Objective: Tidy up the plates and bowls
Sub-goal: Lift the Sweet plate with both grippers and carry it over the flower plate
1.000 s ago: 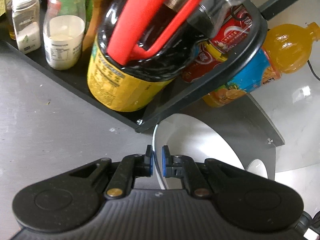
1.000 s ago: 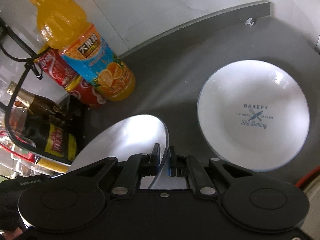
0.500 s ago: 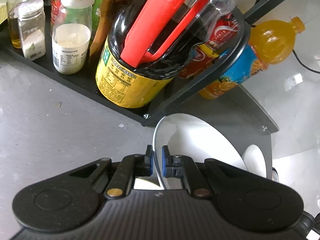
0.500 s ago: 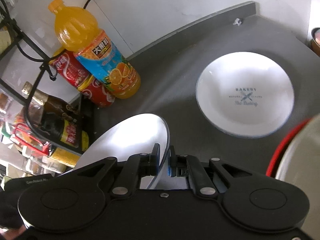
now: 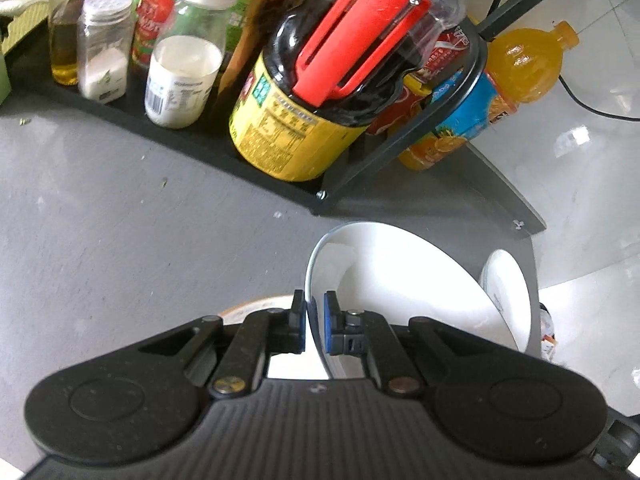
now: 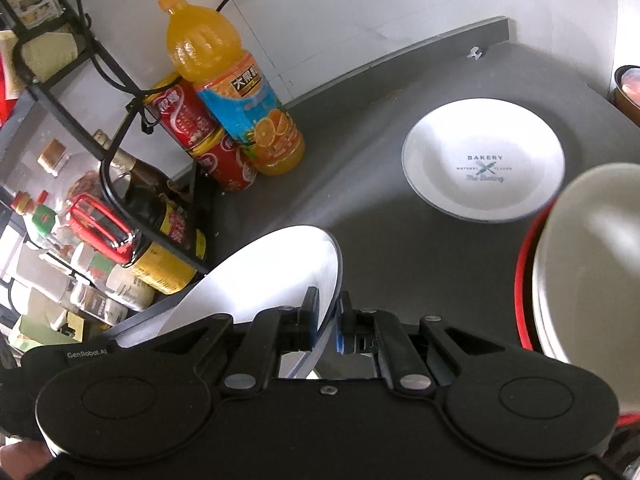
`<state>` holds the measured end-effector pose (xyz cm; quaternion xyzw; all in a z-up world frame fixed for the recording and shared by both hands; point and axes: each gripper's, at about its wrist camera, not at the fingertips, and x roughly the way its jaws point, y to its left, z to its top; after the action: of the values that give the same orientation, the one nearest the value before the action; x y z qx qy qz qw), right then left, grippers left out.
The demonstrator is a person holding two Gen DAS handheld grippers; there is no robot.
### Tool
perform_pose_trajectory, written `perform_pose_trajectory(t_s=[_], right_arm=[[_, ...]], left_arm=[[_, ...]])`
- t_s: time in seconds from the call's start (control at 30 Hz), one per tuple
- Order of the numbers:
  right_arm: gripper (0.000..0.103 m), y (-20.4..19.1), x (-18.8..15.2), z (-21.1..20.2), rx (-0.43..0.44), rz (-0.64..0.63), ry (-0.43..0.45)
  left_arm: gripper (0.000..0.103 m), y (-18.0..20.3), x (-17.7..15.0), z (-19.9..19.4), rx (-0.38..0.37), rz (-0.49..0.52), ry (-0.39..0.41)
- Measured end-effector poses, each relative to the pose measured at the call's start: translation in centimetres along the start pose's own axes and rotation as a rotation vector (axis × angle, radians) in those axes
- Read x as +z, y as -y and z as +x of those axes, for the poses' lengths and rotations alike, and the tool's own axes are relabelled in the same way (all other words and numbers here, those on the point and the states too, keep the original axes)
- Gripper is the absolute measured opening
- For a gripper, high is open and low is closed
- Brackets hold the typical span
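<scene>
Both grippers are shut on a plain white plate with a thin blue rim, held tilted above the grey counter. In the left wrist view my left gripper (image 5: pixel 314 304) pinches the plate (image 5: pixel 400 280) at its near rim. In the right wrist view my right gripper (image 6: pixel 328 308) clamps the plate (image 6: pixel 272 272) at its edge. A second white plate printed "BAKERY" (image 6: pixel 484 160) lies flat on the counter to the right, apart from the held plate, and shows edge-on (image 5: pixel 506 292) in the left view. A cream bowl with a red rim (image 6: pixel 580 264) looms blurred at the right.
A black wire rack (image 5: pixel 440 120) holds a soy-sauce jug with a red handle (image 5: pixel 304 120), spice jars (image 5: pixel 184 76) and bottles. An orange-juice bottle (image 6: pixel 236 96) and red cans (image 6: pixel 200 132) stand beside it by the white wall. A cream rim (image 5: pixel 256 304) shows under the left gripper.
Both grippers have pulled back from the rack with the plate still held, so more counter shows. The red-rimmed bowl has come into the right view's right side.
</scene>
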<state>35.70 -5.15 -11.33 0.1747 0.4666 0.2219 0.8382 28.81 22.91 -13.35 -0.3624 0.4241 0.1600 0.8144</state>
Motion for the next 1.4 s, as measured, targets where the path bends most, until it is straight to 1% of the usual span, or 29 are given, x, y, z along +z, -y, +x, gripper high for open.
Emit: perform_pose_trajectory(t_s=[0.1, 0.23, 0.4, 0.5, 0.7, 0.8, 0.93, 1.4], right_arm=[[0.008, -0.1, -0.6, -0.7, 0.002, 0.001, 0.006], [0.008, -0.2, -1.4, -1.7, 0.009, -0.001, 0.005], [0.009, -0.1, -2.6, -2.6, 0.015, -0.011, -0.002], [0.009, 0.5, -3.3, -2.9, 0.034, 0.004, -0.012], [0.008, 1.3, -4.8, -2.9, 0.039, 0.010, -0.031], [0.008, 1.3, -5.1, -2.9, 0.041, 0.005, -0.034], [0.008, 1.5, -5.1, -2.8, 0.047, 0.008, -0.035], [0.007, 1.5, -6.2, -1.7, 0.033, -0.010, -0.093]], left_arm=[[0.006, 0.0, -0.5, -0.8, 0.000, 0.022, 0.001], [0.006, -0.7, -1.0, -1.4, -0.016, 0.016, -0.012], [0.006, -1.3, -2.1, -2.2, -0.009, 0.032, -0.023], [0.006, -2.0, -2.7, -2.7, -0.028, 0.023, -0.035], [0.006, -2.5, -4.0, -3.3, -0.025, 0.041, -0.053], [0.006, -2.6, -4.5, -3.3, -0.020, 0.052, -0.064], [0.006, -3.1, -4.6, -3.0, -0.036, 0.056, -0.078], [0.009, -4.0, -5.9, -1.6, 0.033, 0.080, -0.134]])
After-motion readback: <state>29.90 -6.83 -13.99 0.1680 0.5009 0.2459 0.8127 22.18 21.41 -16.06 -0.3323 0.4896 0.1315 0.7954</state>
